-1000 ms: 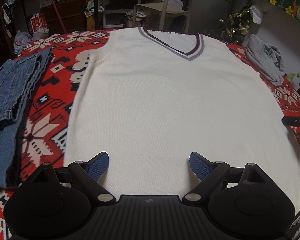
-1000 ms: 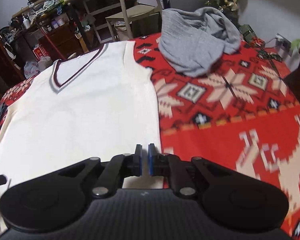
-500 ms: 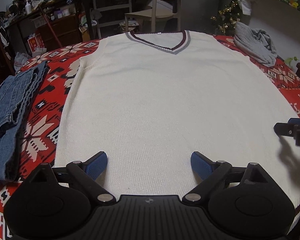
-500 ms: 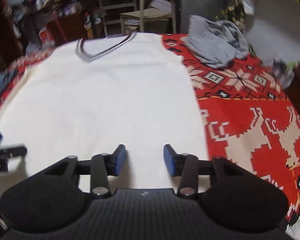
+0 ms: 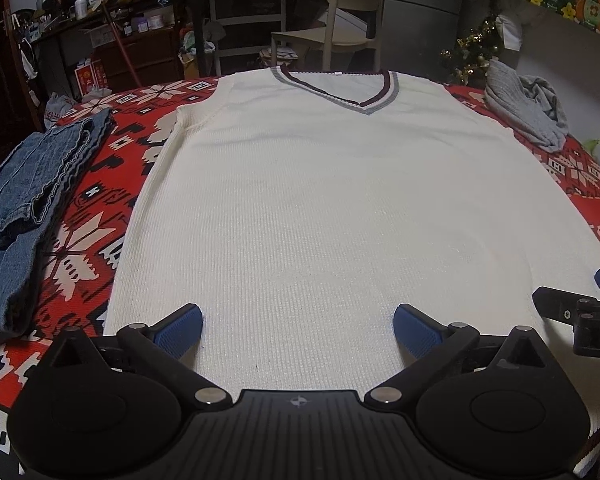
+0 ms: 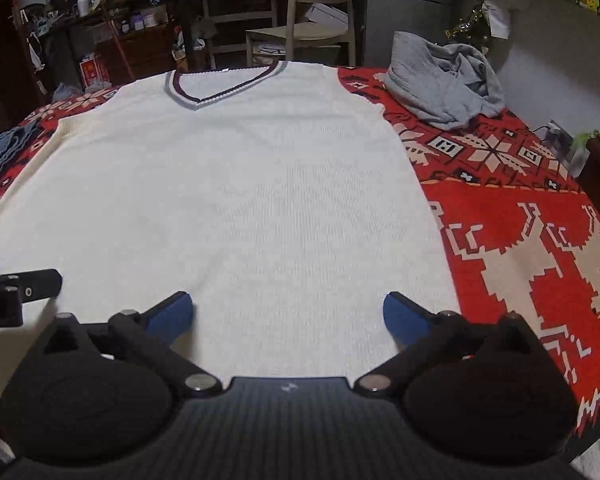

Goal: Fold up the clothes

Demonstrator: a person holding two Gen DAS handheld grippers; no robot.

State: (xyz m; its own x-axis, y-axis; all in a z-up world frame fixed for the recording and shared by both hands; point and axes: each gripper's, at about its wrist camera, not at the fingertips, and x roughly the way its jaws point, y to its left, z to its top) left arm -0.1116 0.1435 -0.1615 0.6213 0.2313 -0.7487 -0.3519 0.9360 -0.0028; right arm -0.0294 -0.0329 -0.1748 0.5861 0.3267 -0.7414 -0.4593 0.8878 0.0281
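Vest (image 5: pixel 340 208) fills the left wrist view, spread flat on the red blanket (image 5: pixel 100 200), collar at the far end. Over its near hem the left gripper (image 5: pixel 298 324) hovers, fingers (image 5: pixel 180 326) wide and opening further, only flat knit under the gap, nothing pinched. Jeans (image 5: pixel 28 200) lie left of the vest, a grey top (image 5: pixel 528 112) beyond its far right shoulder, the right gripper (image 5: pixel 576 312) at its right edge. In the right wrist view the vest (image 6: pixel 228 200) lies the same way; the right gripper (image 6: pixel 288 312) hangs over the hem's right part, fingers (image 6: pixel 404 318) spreading, empty. The grey top (image 6: pixel 440 80) sits right of the collar, a chair (image 6: pixel 316 20) behind it.
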